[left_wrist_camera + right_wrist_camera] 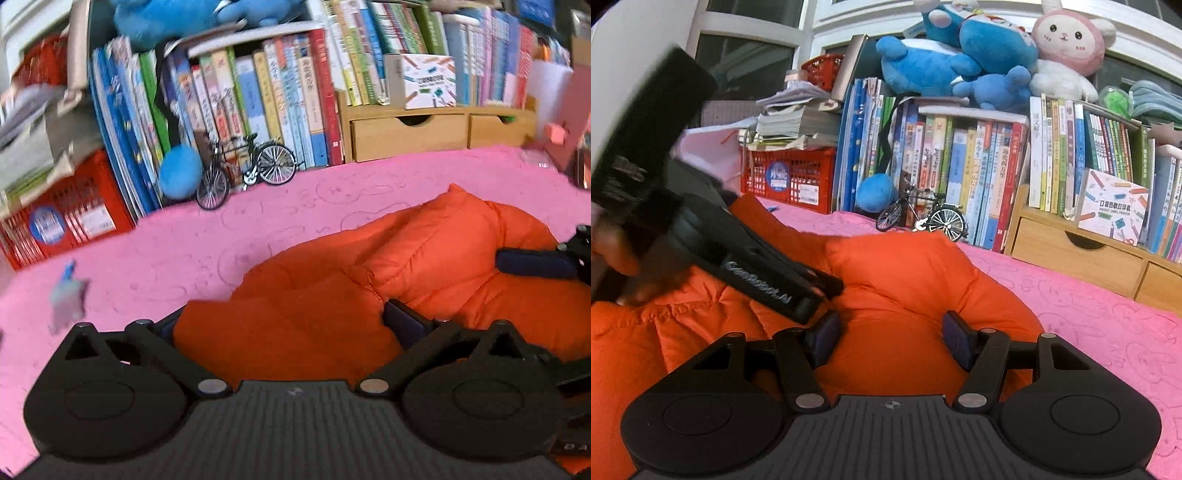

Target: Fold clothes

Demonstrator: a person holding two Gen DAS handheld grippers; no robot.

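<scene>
An orange puffer jacket (424, 266) lies bunched on a pink cloth (184, 258) printed with faint outline drawings, which covers the table; in the left wrist view the jacket fills the near right part of the cloth, and in the right wrist view (897, 280) it spreads from the near left to the middle; the left gripper (291, 325) stands with its jaws spread wide, a puffed fold of the jacket bulging up between them, the right dark pad (404, 321) against the fabric and the left pad mostly hidden behind the fold, so whether they press on it cannot be told; the right gripper (892, 339) has its jaws about half apart with a rounded mound of the jacket between them, both blue pads (956, 341) lying against the fabric on either side, clenched on that bunch; in the right wrist view the left gripper (812, 295) comes in from the left, slanting down onto the jacket just beside the right gripper's left pad, with part of a hand (613, 251) blurred at the left edge; in the left wrist view the right gripper's blue pad (535, 264) shows at the right edge, resting on the jacket; at the far side of the cloth stand a small model bicycle (247, 171), a blue ball (179, 171), a red crate (70, 218), rows of books (280, 99) and a wooden drawer unit (406, 134); blue plush toys (953, 55) and a pink rabbit plush (1067, 48) sit on top of the books.
</scene>
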